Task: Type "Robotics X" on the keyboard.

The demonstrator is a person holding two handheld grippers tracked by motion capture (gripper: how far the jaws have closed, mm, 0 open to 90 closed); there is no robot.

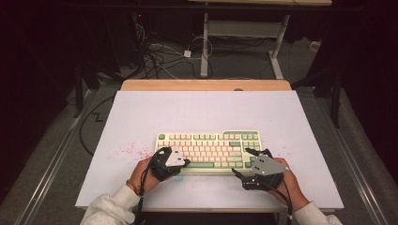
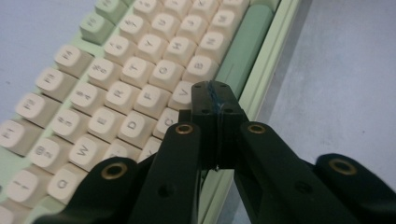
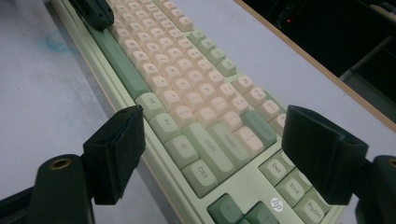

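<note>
Table [image 1: 141, 112], keyboard [image 1: 209, 150] corners gripper-hidden.

Light: even overhead glow on the white table [image 1: 141, 112], surroundings sunk in near-black | Shadows: soft, short beneath the keyboard [image 1: 209, 145] | Glare: none, muted colour | Focus: high view slightly soft and grainy; close views blur near black jaws, key legends smeared | Edges: mild stretch
</note>
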